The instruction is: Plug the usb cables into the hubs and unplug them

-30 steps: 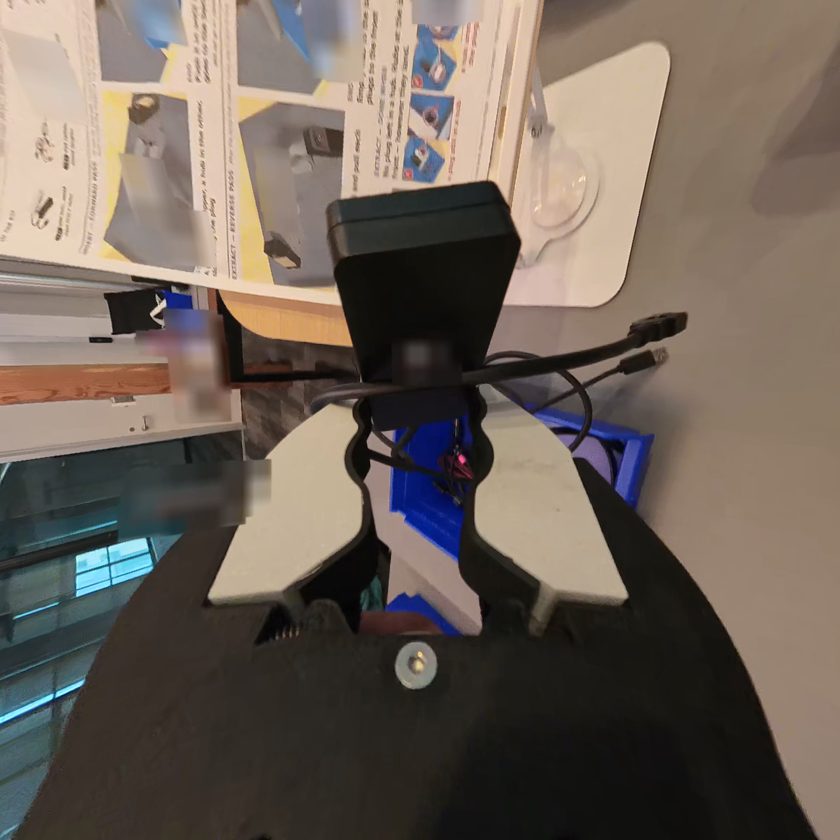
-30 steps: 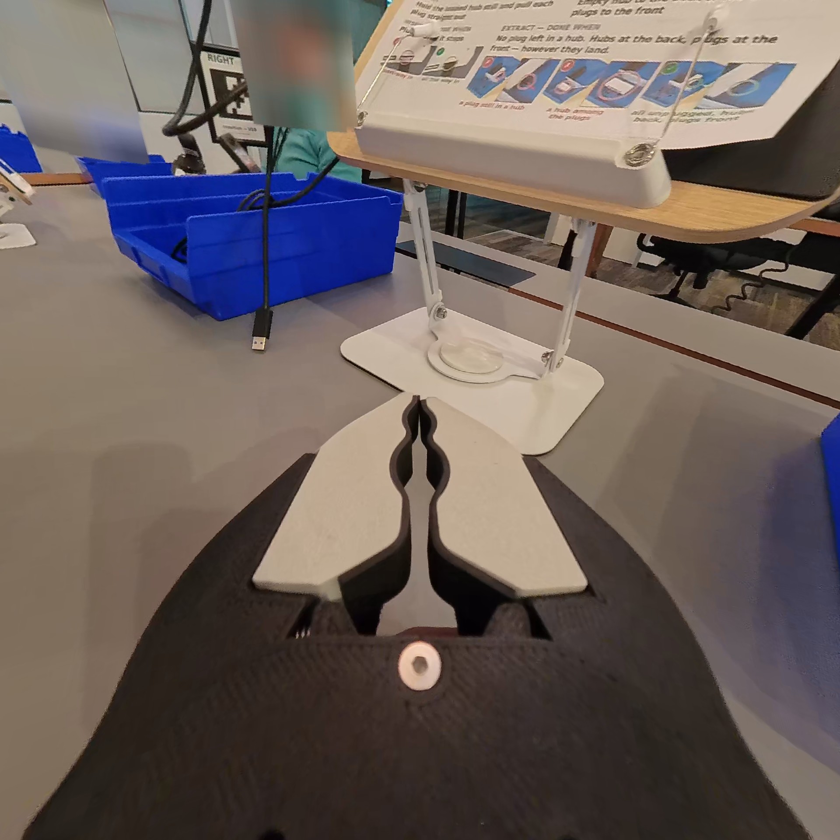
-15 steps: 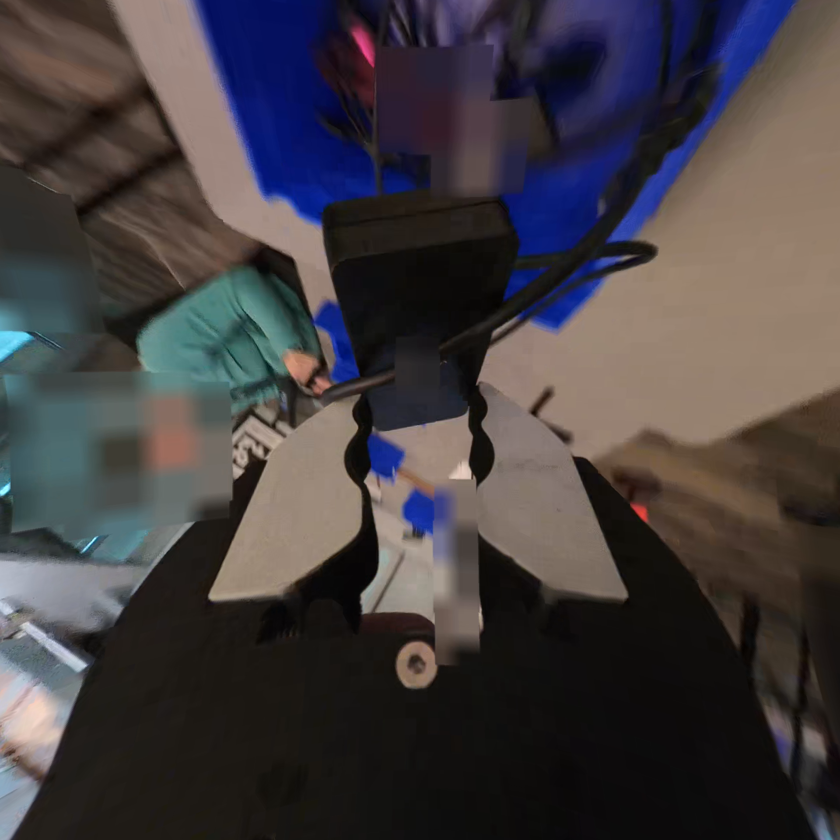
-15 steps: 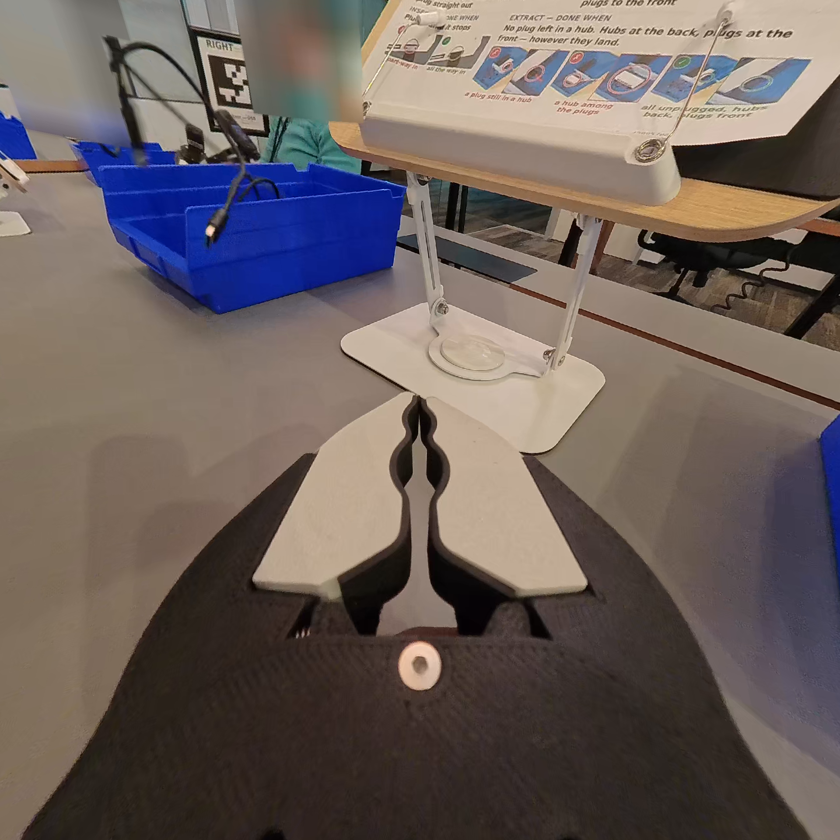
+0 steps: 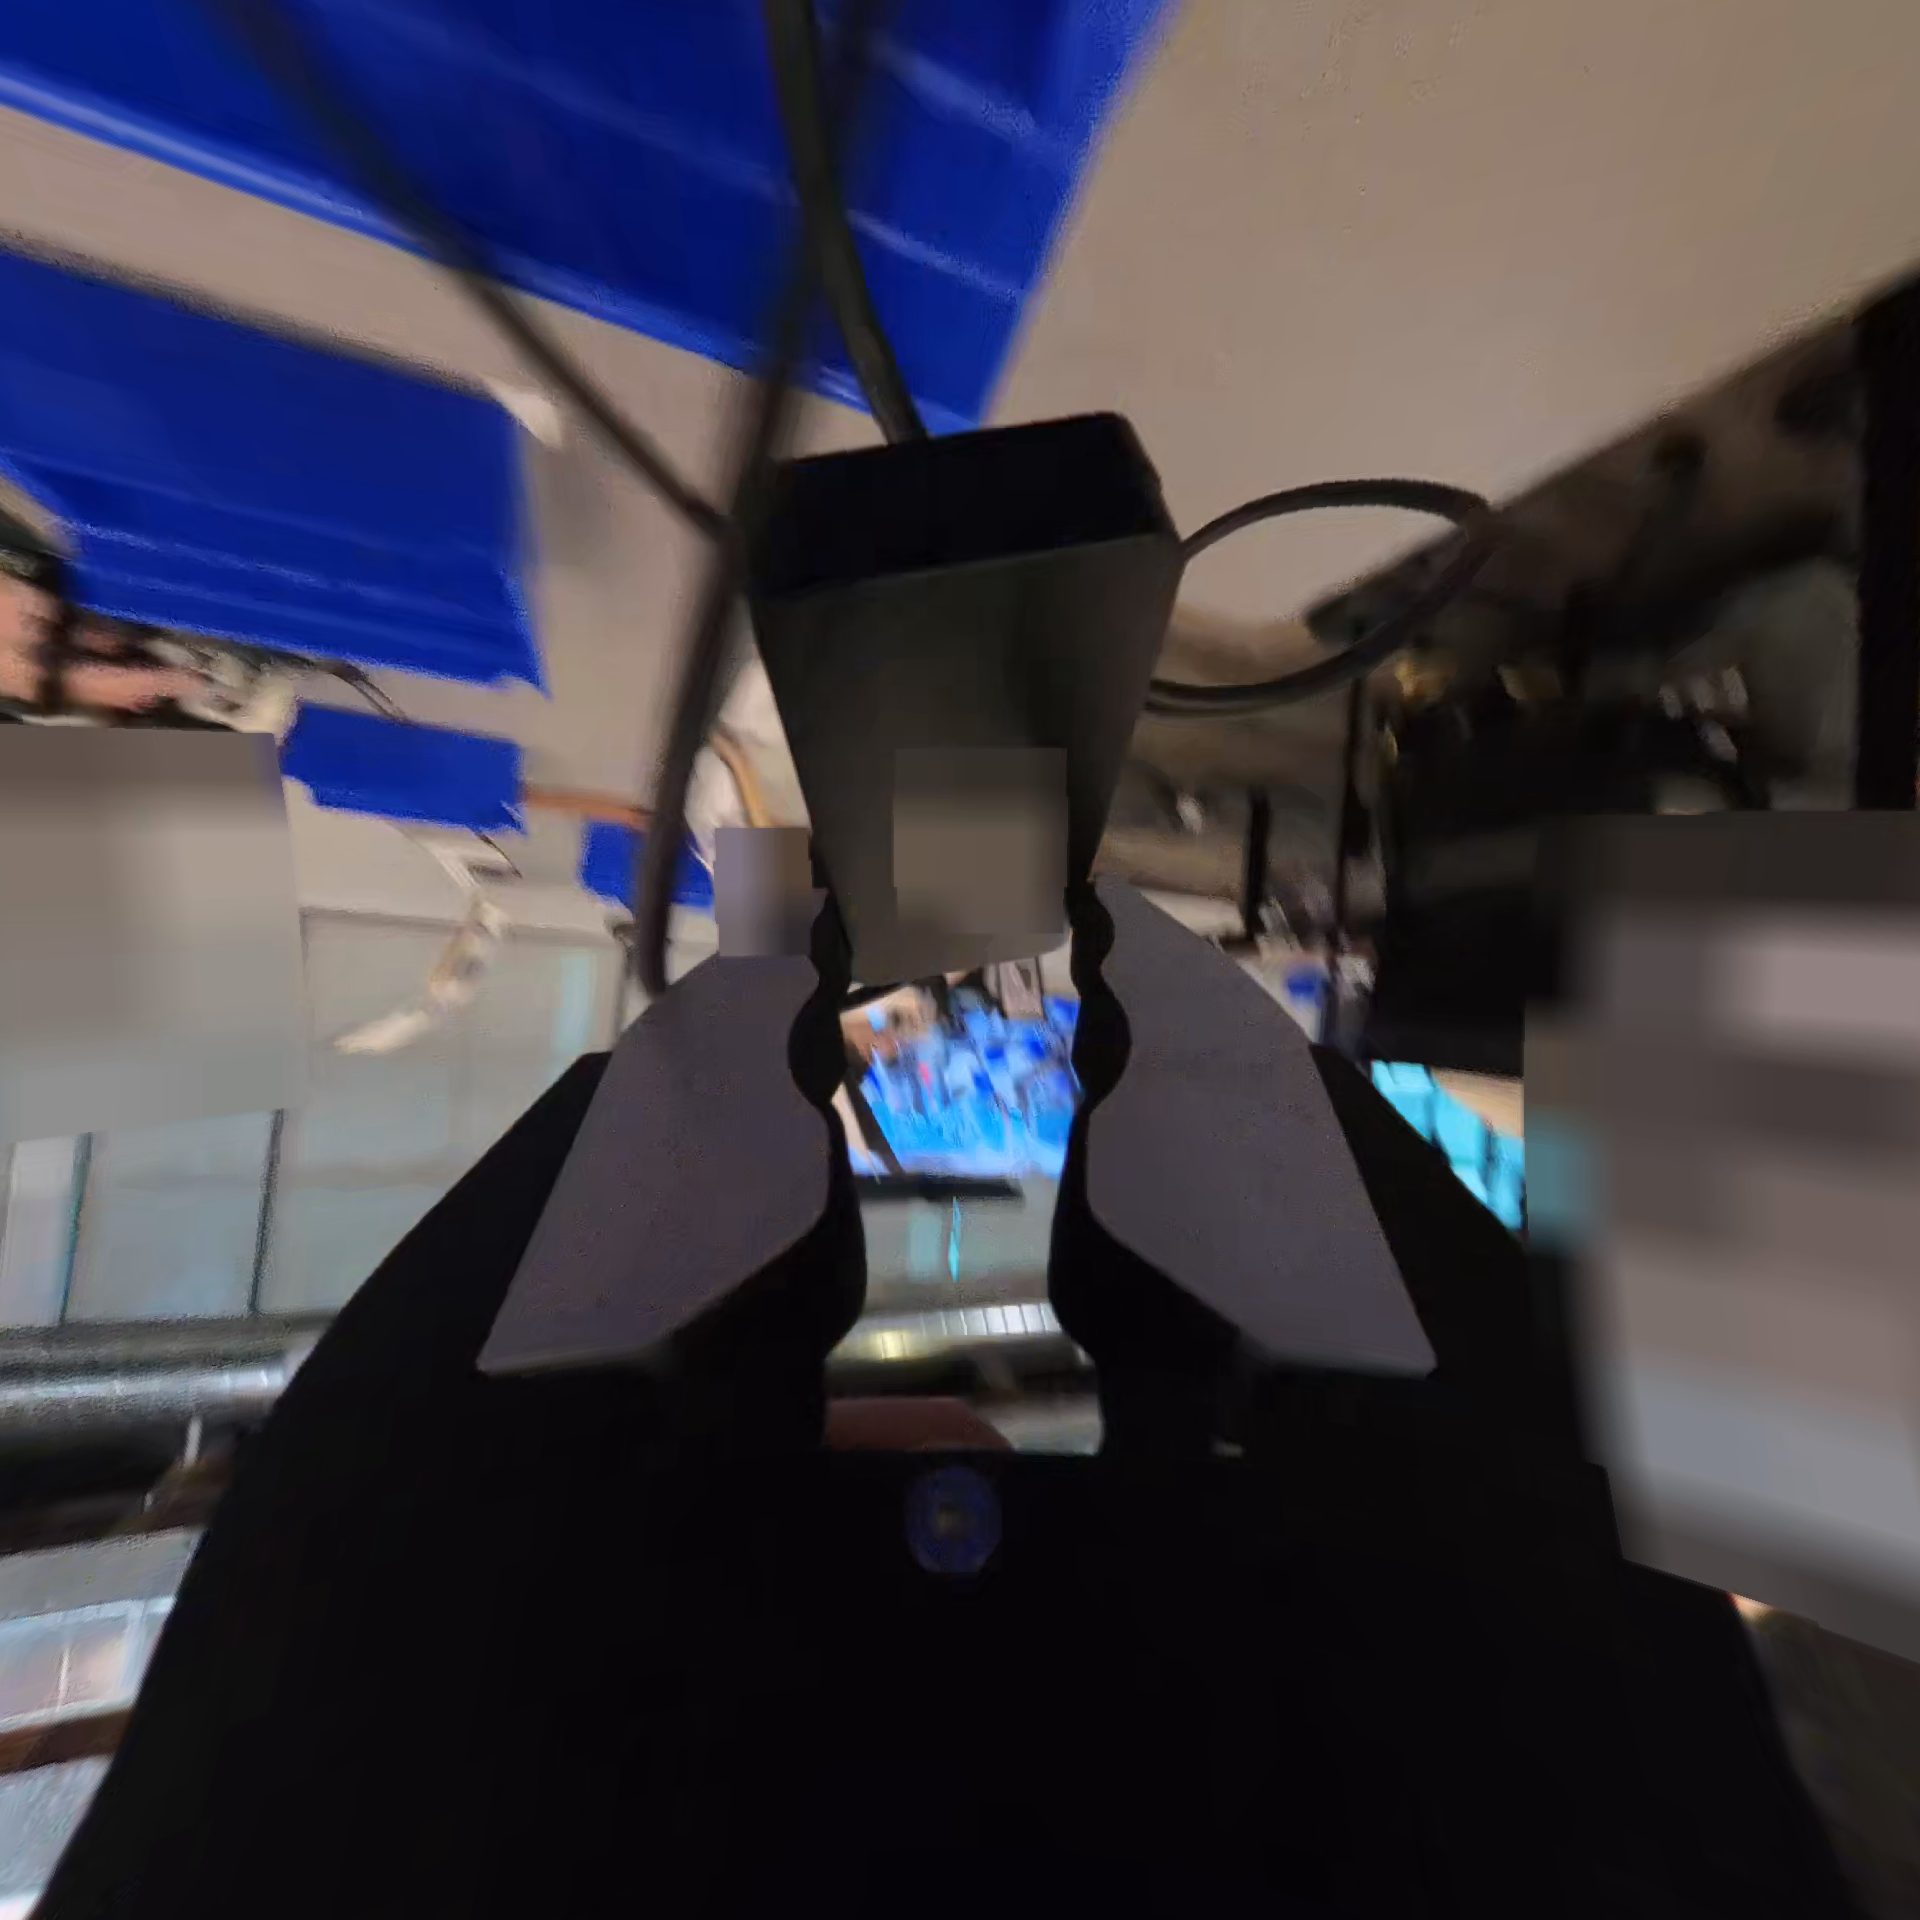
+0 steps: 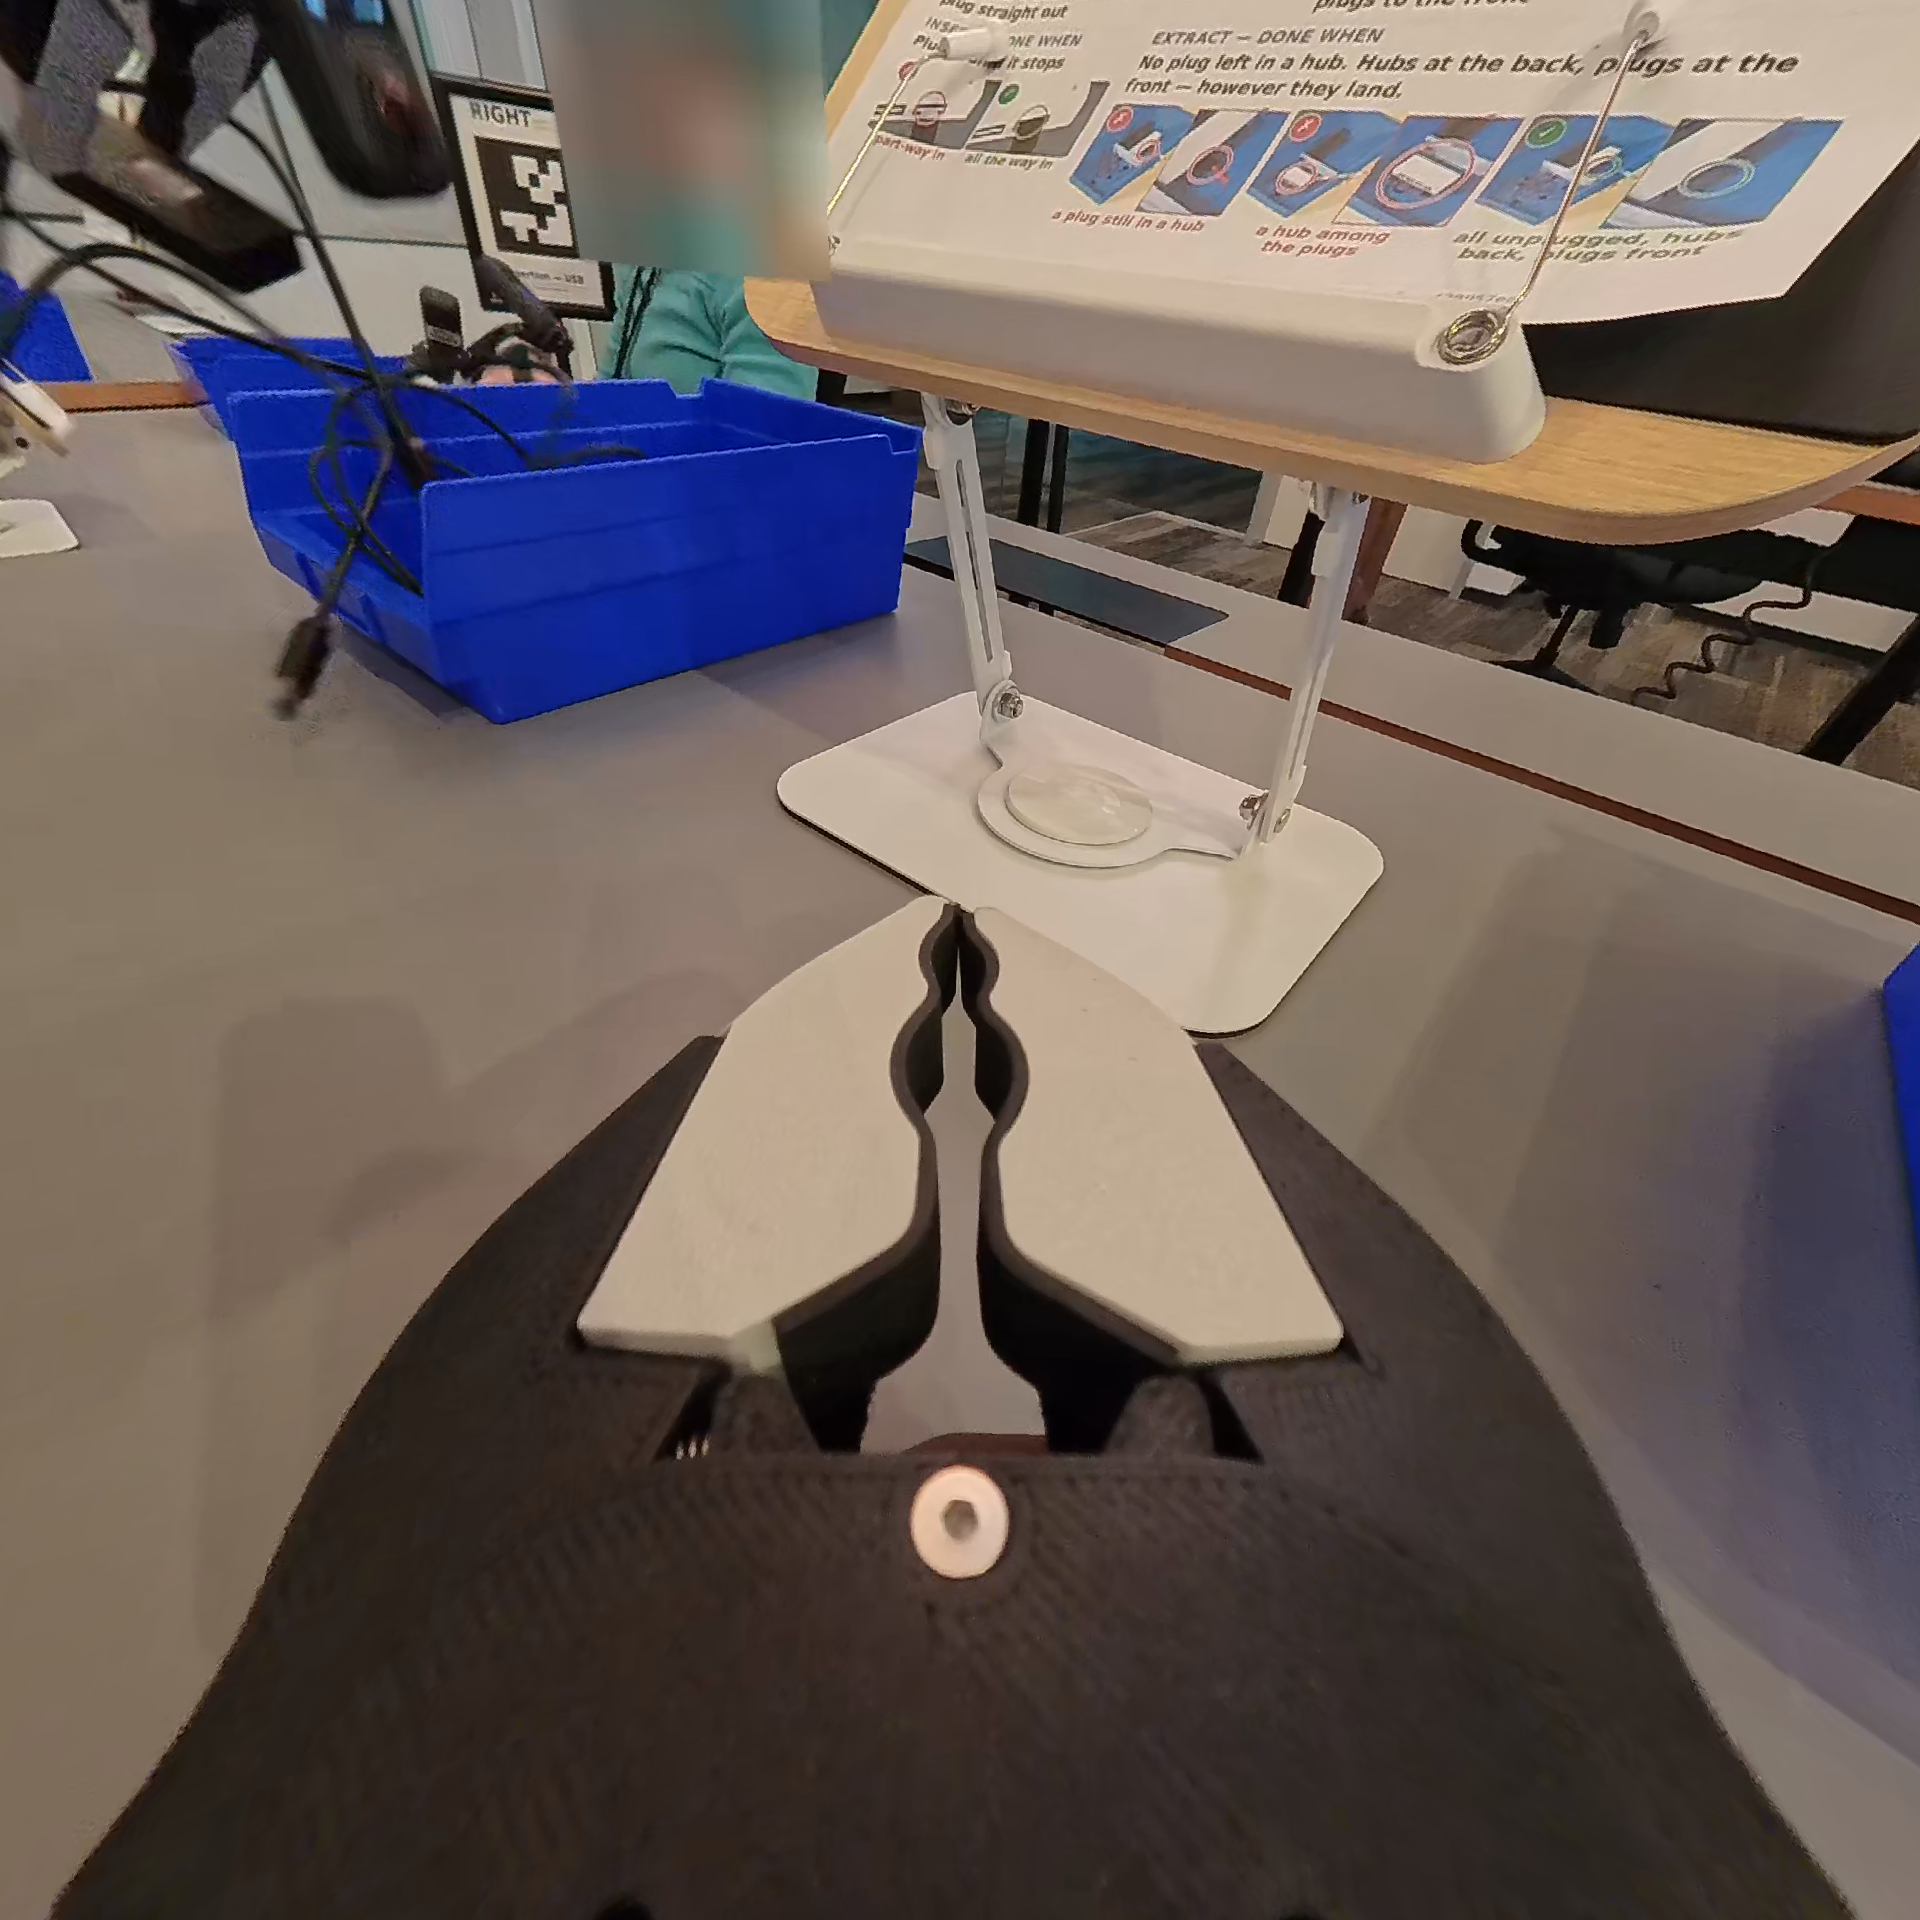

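Boxy black hub [image 5: 961, 623], wavy-edged fingers [image 5: 831, 935] clamped

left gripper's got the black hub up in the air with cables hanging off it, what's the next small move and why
Probably lower the black rectangular hub, pinched in the left gripper, onto the grey table and steady it. The left view is smeared and black cables dangle over the blue plastic bin; the right gripper is shut and empty, unable to pull plugs yet.
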Motion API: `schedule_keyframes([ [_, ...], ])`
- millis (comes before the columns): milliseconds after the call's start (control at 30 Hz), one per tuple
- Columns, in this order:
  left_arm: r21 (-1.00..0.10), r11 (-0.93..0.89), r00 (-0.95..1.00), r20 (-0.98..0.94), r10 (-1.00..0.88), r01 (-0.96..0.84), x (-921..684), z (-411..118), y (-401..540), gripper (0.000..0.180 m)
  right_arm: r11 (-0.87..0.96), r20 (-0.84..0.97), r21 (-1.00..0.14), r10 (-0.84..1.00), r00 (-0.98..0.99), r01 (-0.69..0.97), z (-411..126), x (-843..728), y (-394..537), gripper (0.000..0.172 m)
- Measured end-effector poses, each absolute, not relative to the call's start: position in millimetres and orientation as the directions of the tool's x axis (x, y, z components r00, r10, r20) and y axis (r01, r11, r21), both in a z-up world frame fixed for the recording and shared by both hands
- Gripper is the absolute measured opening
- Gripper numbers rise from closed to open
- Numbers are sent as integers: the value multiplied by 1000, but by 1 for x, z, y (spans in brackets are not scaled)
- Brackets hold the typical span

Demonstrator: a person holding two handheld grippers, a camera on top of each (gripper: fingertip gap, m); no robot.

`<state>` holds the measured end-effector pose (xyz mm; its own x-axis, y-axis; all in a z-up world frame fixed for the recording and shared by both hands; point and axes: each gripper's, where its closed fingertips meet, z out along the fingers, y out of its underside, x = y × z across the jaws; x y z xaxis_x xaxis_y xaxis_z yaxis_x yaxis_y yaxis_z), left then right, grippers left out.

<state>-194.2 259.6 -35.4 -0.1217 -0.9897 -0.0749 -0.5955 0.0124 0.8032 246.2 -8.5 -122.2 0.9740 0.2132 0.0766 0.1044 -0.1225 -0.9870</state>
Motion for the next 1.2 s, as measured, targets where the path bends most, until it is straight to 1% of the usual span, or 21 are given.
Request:
schedule_keyframes([
  [67,861,19,-22,9,-1000,-509,-208,-44,237,41,-125,75,-987,216,974,104,-122,246,-8,0],
  [100,881,33,-25,24,-999,-472,-211,-46,236,41,-122,78,-987,217,973,106,-122,245,-8,0],
  [133,877,61,-10,64,-998,-477,-209,-51,230,41,-122,79,-987,217,973,107,-122,245,-9,0],
  [233,798,147,53,218,-974,-585,-189,-66,200,41,-122,75,-987,214,974,103,-122,246,-9,0],
  [267,739,190,32,275,-961,-647,-178,-70,190,41,-122,74,-987,214,974,102,-122,246,-9,0],
  [333,561,227,-45,319,-947,-796,-145,-75,182,41,-120,72,-988,213,974,99,-121,247,-9,0],
  [433,323,258,-162,297,-941,-910,-110,-70,178,41,-115,66,-989,216,974,92,-120,247,-9,0],
  [467,256,289,-224,255,-941,-923,-99,-67,179,41,-115,66,-989,217,974,92,-120,247,-9,0],
  [500,141,301,-266,223,-938,-943,-81,-62,177,41,-114,65,-989,218,974,92,-120,246,-9,0],
  [533,15,299,-289,218,-932,-954,-62,-55,170,41,-115,64,-989,220,973,91,-120,246,-9,0],
  [567,-74,321,-330,178,-927,-944,-48,-48,168,41,-116,64,-989,222,973,92,-121,245,-9,0],
  [667,-276,352,-390,95,-916,-894,-15,-25,155,41,-116,63,-989,216,974,90,-121,247,-10,0],
  [767,-433,407,-467,37,-883,-804,16,-5,129,41,-115,50,-990,214,976,76,-120,248,-10,0],
  [800,-470,422,-492,31,-870,-775,25,-1,119,41,-116,51,-990,214,976,77,-120,248,-10,0],
  [867,-486,494,-549,-35,-835,-721,39,4,102,41,-118,54,-990,214,975,80,-121,248,-9,0],
  [933,-563,514,-604,-33,-796,-647,52,17,77,41,-117,53,-990,211,976,79,-121,249,-10,0],
  [967,-588,532,-607,-87,-790,-609,59,26,75,41,-116,53,-990,209,976,79,-121,249,-10,0],
  [1033,-679,502,-604,-108,-789,-535,71,51,63,41,-114,49,-991,206,977,74,-120,250,-10,0],
  [1067,-699,508,-611,-128,-781,-504,77,57,55,41,-113,47,-991,205,978,71,-120,251,-10,0],
  [1133,-658,561,-623,-174,-762,-503,88,48,42,41,-114,42,-991,204,978,66,-120,252,-10,0],
  [1200,-608,601,-629,-204,-750,-519,105,27,30,41,-113,39,-992,204,978,63,-119,252,-10,0],
])
